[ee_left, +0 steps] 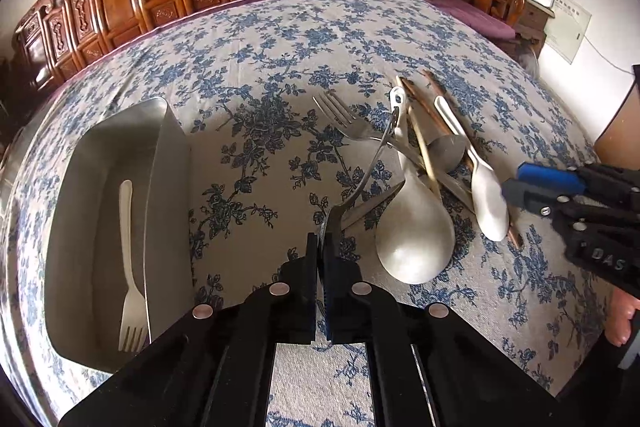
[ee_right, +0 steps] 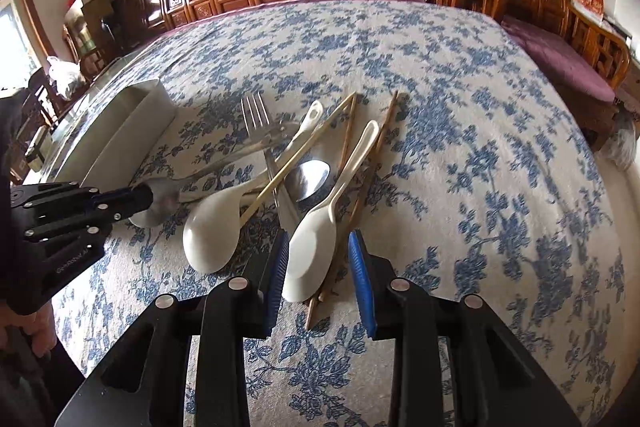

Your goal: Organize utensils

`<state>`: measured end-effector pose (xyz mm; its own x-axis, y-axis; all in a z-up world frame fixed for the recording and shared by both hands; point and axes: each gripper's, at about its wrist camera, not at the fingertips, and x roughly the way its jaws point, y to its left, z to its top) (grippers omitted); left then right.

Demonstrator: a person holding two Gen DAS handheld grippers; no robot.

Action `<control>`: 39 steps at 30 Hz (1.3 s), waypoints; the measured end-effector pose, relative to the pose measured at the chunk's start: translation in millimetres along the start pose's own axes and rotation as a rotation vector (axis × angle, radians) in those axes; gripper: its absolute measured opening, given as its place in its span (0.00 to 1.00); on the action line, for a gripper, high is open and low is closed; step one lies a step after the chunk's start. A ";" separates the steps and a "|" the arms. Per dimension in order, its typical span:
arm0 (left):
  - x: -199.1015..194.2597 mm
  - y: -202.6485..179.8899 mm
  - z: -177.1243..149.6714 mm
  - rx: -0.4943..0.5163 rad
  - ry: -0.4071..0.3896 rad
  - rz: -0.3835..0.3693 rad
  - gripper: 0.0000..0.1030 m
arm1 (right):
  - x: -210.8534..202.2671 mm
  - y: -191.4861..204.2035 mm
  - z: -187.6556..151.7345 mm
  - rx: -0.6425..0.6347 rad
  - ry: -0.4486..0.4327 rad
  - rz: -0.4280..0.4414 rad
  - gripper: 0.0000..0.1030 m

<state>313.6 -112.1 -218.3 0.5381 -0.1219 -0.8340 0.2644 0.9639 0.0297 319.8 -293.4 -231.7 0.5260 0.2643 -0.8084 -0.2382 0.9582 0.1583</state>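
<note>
Steel glints between the left gripper (ee_left: 320, 247), tilted steeply down over the blue-flowered counter (ee_left: 260, 75), its jaws clenched on the bowl of a metal spoon (ee_left: 376, 151) whose handle rises toward 1 o'clock. The utensil pile lies at 2 o'clock from it: a large white spoon (ee_left: 416, 235), a metal fork (ee_left: 340, 115), chopsticks (ee_left: 420, 139). At 9 o'clock sits the white tray (ee_left: 168, 167) holding a white fork (ee_left: 130, 267). The right gripper (ee_right: 318, 267), also pitched down, has blue-padded jaws parted around a small white spoon (ee_right: 316, 251); contact cannot be told.
</note>
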 end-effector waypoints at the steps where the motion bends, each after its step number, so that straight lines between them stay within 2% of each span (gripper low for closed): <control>1: -3.1 0.5 -0.8 -0.003 -0.008 -0.001 0.01 | 1.3 0.4 -0.3 0.002 0.003 0.003 0.33; 5: -16.2 7.0 -3.9 -0.031 -0.038 -0.007 0.01 | 7.9 4.6 0.8 0.002 0.005 0.014 0.33; 13: -40.1 22.6 -9.5 -0.061 -0.068 -0.020 0.01 | 32.8 14.8 6.5 -0.029 0.046 -0.052 0.33; 19: -51.7 27.2 -11.1 -0.063 -0.086 -0.018 0.01 | 36.8 17.9 8.9 -0.034 0.036 -0.081 0.34; 24: -60.8 30.2 -10.9 -0.064 -0.101 -0.004 0.01 | 27.5 12.5 9.8 -0.015 0.010 -0.065 0.25; 28: -67.3 34.4 -8.9 -0.070 -0.109 0.013 0.01 | 16.4 7.9 13.7 0.017 -0.030 -0.005 0.05; 39: -79.4 56.2 -1.3 -0.099 -0.140 0.033 0.01 | 2.3 9.3 14.8 0.033 -0.058 0.047 0.04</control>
<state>284.7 -48.0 -151.2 0.6534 -0.1154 -0.7482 0.1690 0.9856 -0.0044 330.9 -282.2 -223.7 0.5612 0.3145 -0.7656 -0.2371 0.9473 0.2153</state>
